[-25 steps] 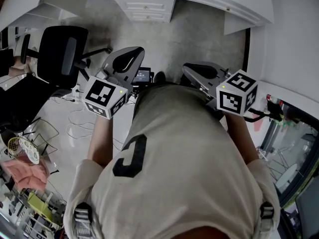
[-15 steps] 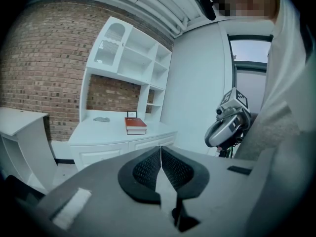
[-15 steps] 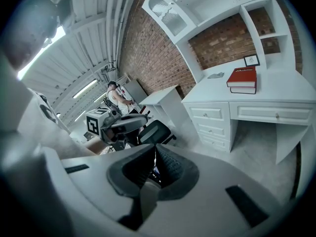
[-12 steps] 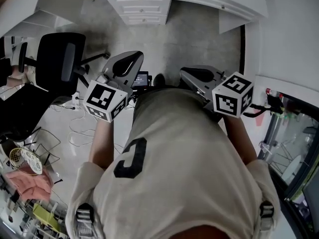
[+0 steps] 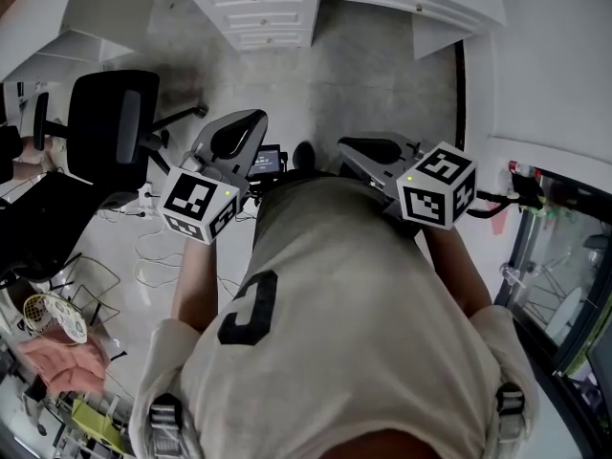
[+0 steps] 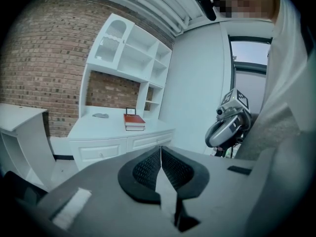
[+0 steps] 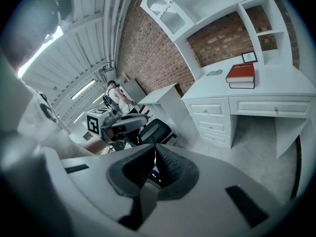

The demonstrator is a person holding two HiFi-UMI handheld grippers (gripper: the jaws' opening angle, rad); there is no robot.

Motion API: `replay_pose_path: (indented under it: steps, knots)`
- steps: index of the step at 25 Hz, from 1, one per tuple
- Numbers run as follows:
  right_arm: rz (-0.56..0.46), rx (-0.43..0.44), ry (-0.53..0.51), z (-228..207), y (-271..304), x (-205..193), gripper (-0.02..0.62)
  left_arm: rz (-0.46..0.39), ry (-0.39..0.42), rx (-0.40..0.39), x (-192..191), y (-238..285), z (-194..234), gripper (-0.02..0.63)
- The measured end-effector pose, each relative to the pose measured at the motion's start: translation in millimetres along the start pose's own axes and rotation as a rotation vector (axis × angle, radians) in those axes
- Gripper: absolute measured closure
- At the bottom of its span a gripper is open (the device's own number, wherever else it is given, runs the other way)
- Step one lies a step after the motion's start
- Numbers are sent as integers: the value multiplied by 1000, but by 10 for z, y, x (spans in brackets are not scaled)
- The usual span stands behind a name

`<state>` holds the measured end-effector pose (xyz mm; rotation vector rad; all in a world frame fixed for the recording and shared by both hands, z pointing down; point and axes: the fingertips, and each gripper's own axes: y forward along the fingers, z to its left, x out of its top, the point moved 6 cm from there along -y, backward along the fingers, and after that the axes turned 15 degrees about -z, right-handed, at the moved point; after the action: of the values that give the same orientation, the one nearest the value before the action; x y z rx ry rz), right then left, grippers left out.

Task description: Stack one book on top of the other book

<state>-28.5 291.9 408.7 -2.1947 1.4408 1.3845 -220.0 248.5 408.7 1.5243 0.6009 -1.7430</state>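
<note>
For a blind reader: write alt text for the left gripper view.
The left tool, shut and empty, points toward a white desk where a red book lies on a second book. Brick wall behind; the right tool shows at right.

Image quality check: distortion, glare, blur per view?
Left gripper view: strong fisheye, vignetted corners, bright window glares; red hardcover book on the white desk is small yet sharp. Right gripper view: same fisheye, ceiling strip light bright. Head view: evenly lit, bent edges, no books visible.
</note>
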Motion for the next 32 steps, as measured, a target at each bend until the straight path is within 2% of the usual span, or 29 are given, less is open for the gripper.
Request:
replay_pose_path:
  steps: [19,32]
  knots:
    - [-101,17,9,-350,-476,93,589,38,58,-50,95,550,-484,598]
    - [-182,39,37,-909,-1142,243,589,72,127,-88,213,1350,-1056,598]
